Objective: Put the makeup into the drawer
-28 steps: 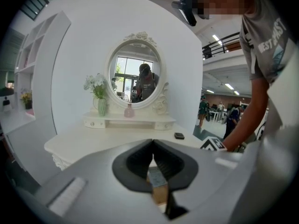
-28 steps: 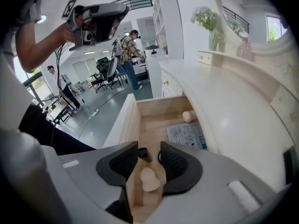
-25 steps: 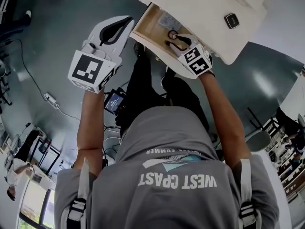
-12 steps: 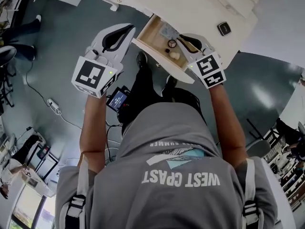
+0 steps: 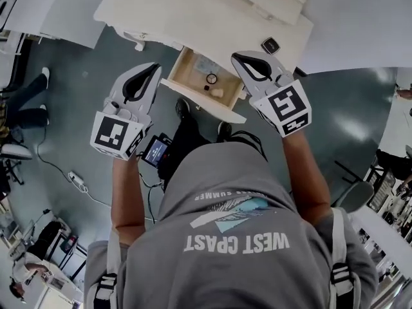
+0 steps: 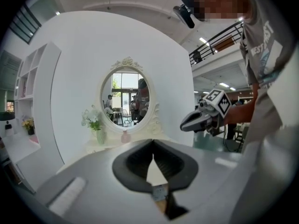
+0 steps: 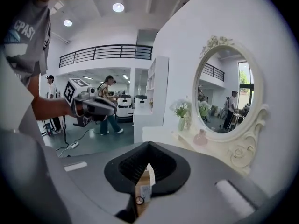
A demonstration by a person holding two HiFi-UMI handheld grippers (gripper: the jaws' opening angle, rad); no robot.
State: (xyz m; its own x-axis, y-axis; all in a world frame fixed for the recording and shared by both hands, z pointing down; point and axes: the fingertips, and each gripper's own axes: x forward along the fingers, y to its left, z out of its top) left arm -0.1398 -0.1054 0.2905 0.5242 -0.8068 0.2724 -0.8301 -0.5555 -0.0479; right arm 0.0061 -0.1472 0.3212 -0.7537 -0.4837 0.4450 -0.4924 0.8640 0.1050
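The wooden drawer [image 5: 187,69] of the white dressing table [image 5: 212,11] stands pulled open. In it lie a round black-rimmed makeup item [image 5: 212,78], a small dark piece [image 5: 206,87] and a cream-coloured piece [image 5: 219,93]. My right gripper [image 5: 234,56] hangs above the drawer's right end, shut and empty. Left of the drawer, my left gripper [image 5: 156,65] is also shut with nothing in it. In the right gripper view the drawer [image 7: 141,183] shows through the gap under the meeting jaws [image 7: 148,146]. The left gripper's jaws [image 6: 153,142] meet likewise.
A small dark square object [image 5: 271,45] lies on the tabletop near its front edge. An oval mirror [image 6: 125,97], a vase of flowers [image 6: 96,127] and a pink bottle [image 7: 201,137] stand at the table's back. Cables [image 5: 77,182] lie on the floor to the left; people stand in the background.
The right gripper has lifted out of the drawer and its jaws have shut empty; the cream piece now shows lying in the drawer. The left gripper has risen too.
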